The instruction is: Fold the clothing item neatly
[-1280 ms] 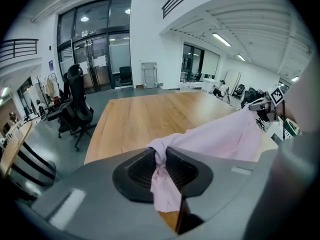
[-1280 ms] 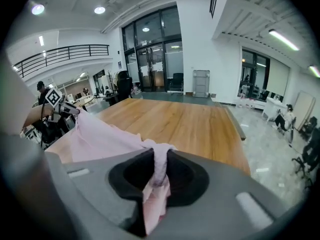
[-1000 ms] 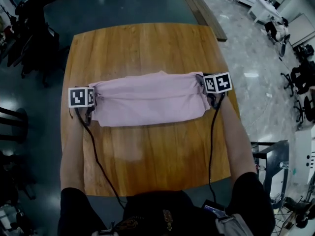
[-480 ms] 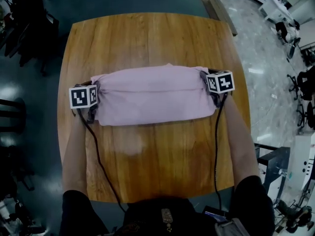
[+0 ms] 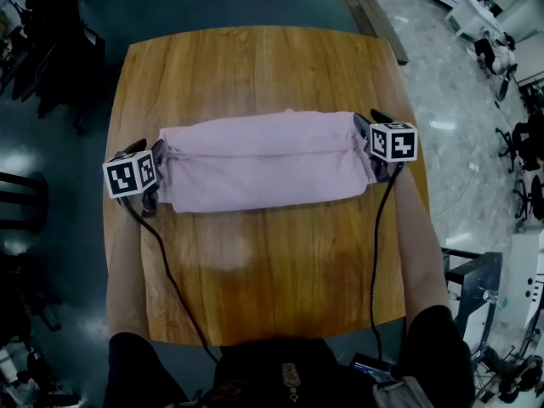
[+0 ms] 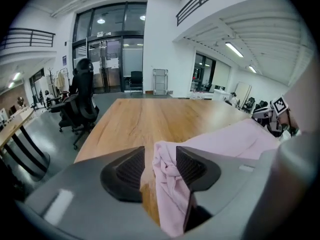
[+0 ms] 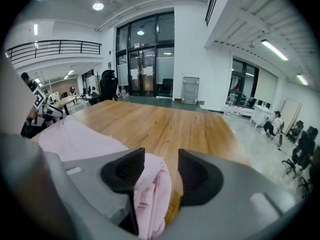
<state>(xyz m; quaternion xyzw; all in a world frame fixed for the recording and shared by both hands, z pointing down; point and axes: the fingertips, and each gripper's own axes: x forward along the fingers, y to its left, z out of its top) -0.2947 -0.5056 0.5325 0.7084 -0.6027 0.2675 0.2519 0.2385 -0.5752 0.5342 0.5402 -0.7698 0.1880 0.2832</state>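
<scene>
A pink garment point(image 5: 263, 160) lies folded into a long band across the wooden table point(image 5: 255, 66). My left gripper point(image 5: 158, 153) is at its left end and my right gripper point(image 5: 365, 121) at its right end. In the left gripper view the jaws point(image 6: 160, 159) have just been opening; the bunched cloth end point(image 6: 167, 184) rests against the right pad with a gap to the left pad. The right gripper's jaws point(image 7: 161, 166) have likewise just been opening. Here the cloth end point(image 7: 152, 194) hangs by the left pad, apart from the right pad.
Two black cables point(image 5: 161, 270) run from the grippers back over the table to the person. Dark office chairs point(image 6: 82, 99) stand off the table's left side, and more chairs point(image 5: 518, 143) on the grey floor to the right. Bare wood lies beyond and before the garment.
Both grippers have slid outward from the garment's ends, the left one more. The cloth ends no longer look pinched, and the band lies flat on the table.
</scene>
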